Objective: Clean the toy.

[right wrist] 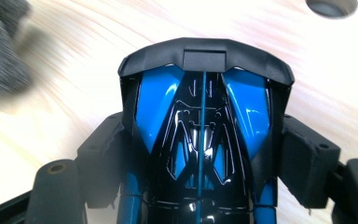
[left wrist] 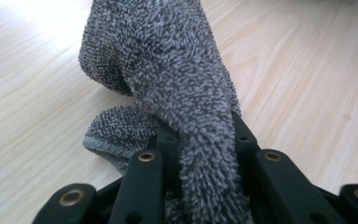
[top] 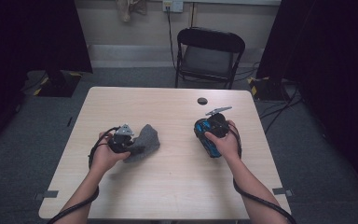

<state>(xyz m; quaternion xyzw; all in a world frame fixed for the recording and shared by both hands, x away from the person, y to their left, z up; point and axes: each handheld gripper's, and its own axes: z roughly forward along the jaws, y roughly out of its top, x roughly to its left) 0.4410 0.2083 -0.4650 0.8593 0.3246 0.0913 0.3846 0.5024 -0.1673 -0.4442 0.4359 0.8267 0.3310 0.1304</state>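
A grey fluffy cloth (top: 144,141) lies bunched on the wooden table (top: 177,182), left of centre. My left gripper (top: 127,141) is shut on one end of it; in the left gripper view the cloth (left wrist: 177,88) runs up from between the black jaws and drapes onto the table. A blue and black toy car (top: 208,135) is right of centre, with my right gripper (top: 213,130) shut on its sides. In the right gripper view the car (right wrist: 200,126) sits between the pads (right wrist: 307,158), its rear spoiler pointing away.
A small round dark hole (top: 202,101) marks the table's far side, also seen as a grey hole (right wrist: 332,6). A black folding chair (top: 208,55) stands behind the table. Cables trail from both grippers along the forearms. Bare wood lies between the two hands.
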